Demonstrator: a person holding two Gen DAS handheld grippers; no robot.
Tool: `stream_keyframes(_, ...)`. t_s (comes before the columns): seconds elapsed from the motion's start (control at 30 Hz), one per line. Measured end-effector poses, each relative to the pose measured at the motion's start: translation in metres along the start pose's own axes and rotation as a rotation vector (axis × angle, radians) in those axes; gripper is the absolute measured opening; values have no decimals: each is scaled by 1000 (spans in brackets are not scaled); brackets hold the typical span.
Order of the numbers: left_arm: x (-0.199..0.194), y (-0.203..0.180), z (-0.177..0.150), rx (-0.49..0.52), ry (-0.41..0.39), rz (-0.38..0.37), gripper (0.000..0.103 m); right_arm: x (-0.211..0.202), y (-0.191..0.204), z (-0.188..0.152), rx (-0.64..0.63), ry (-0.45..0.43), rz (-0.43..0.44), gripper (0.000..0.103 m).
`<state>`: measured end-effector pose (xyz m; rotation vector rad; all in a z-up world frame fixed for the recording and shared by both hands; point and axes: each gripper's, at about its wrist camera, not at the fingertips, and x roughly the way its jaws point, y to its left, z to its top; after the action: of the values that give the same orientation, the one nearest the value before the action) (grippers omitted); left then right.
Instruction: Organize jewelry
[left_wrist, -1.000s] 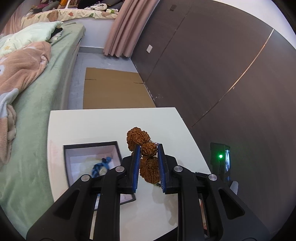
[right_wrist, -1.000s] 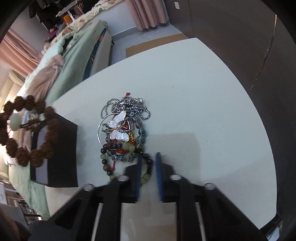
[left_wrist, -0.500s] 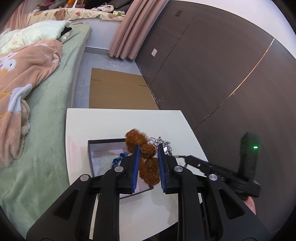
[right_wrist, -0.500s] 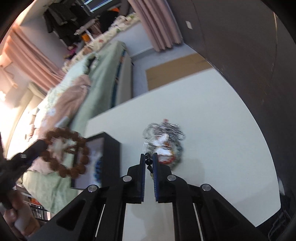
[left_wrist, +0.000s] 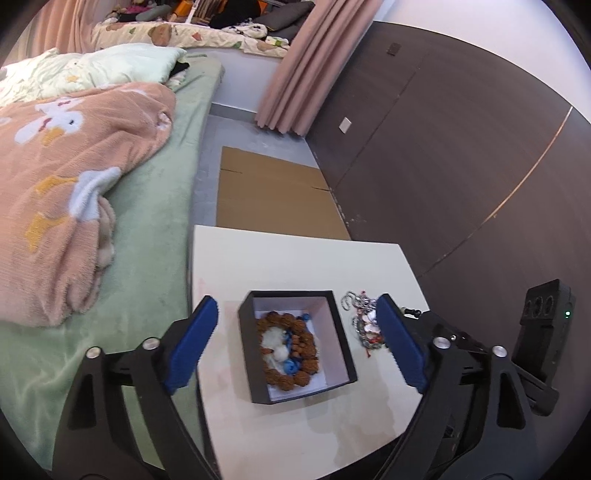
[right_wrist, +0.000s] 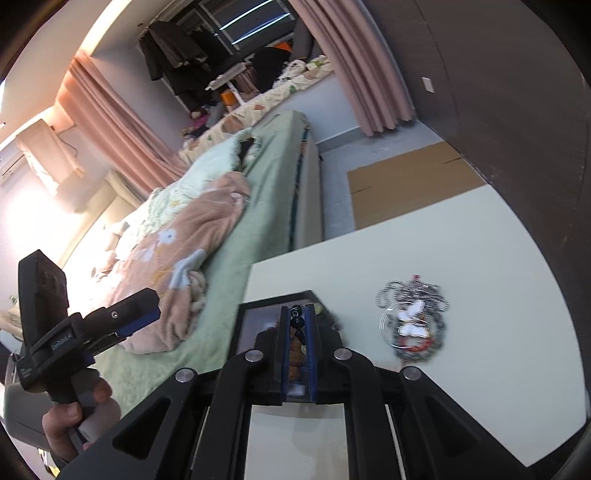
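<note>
Left gripper jaws wide, just sprung open, nothing between the pads; brown seed-bead bracelet now lies in the black box on the white table. Right gripper pinched nearly closed on a dark bead strand, held above the box. Rest of the jewelry pile sits just beside the box. To do it well: carry the strand fully over the box opening, lower, then release so no beads drape over the rim. Both grippers tilt downward; a hand grips the left handle, off to the box's side.
</note>
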<state>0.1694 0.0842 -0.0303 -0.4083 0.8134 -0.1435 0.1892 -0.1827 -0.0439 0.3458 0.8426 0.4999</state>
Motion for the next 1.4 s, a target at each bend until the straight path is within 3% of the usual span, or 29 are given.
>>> stream_keyframes(0.2, 0, 13, 1, -15, -2, 35, 95, 21, 28, 2, -25, 14, 92, 8)
stream_keyframes(0.27, 1, 16, 1, -15, -2, 41, 95, 29, 33, 2, -38, 41, 74, 16)
stream_keyframes(0.33, 1, 17, 1, -14, -5, 47, 95, 30, 30, 0, -33, 31, 27, 73)
stream_keyframes(0.5, 1, 15, 2, -9, -14, 66, 95, 16, 6, 1, 14, 5, -52, 73)
stream_keyframes(0.6, 2, 8, 2, 1, -18, 61, 95, 5, -12, 1, 43, -6, -99, 80)
stream_keyframes(0.9, 17, -24, -3, 52, 0, 36, 95, -25, -54, 2, 136, -25, -134, 93)
stream_keyframes(1.4, 66, -93, -18, 183, 110, -22, 95, -47, -121, -4, 294, -8, -185, 94)
